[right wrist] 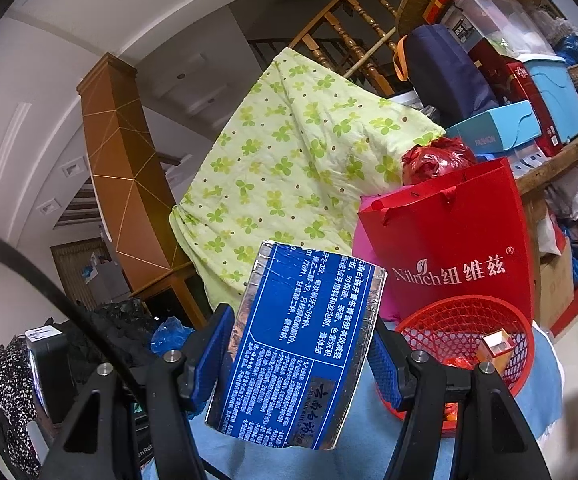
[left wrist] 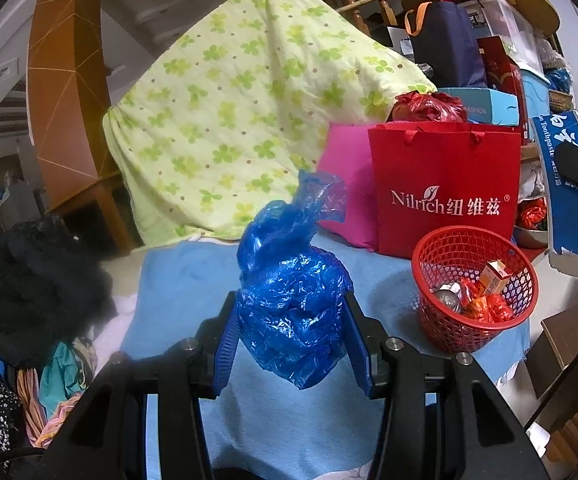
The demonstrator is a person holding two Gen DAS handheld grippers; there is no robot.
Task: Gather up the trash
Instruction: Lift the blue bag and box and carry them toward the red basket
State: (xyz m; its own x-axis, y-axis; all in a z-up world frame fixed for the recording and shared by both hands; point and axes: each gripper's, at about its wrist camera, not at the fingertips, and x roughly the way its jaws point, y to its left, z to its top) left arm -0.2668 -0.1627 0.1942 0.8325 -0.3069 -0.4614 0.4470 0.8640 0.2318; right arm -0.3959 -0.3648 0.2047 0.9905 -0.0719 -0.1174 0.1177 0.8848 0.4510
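Clothes (left wrist: pixel 29 280), dark and patterned, lie heaped at the far left beside a light blue cloth (left wrist: pixel 177 292) that covers the surface. Behind them stands a brown wooden post (left wrist: pixel 65 92), and next to it a pale green quilt (left wrist: pixel 249 92) printed with clover leaves is draped high over something unseen.

In the middle of the left wrist view, the left gripper (left wrist: pixel 291 320) pinches a crumpled blue plastic bag (left wrist: pixel 289 300) between its two blue pads; the bag bulges out above and below the fingers and its twisted top stands up in front of the quilt.

To the right of that sits a pink cushion (left wrist: pixel 345 184), with a red paper bag (left wrist: pixel 445 188) bearing white lettering leaning against it and a red plastic bundle (left wrist: pixel 429 106) poking up behind. Just in front of the paper bag, on the blue cloth, stands a red mesh basket (left wrist: pixel 433 252) holding red wrappers, a small orange box and something silvery.

Further right, the right gripper (right wrist: pixel 299 344) clamps a flattened blue toothpaste box (right wrist: pixel 293 344) with silver edges and white print, its torn end pointing up. The box is held beside the basket, not inside it. Behind everything, a stair railing and a crowded round shelf of boxes (right wrist: pixel 509 60) fill the upper right.
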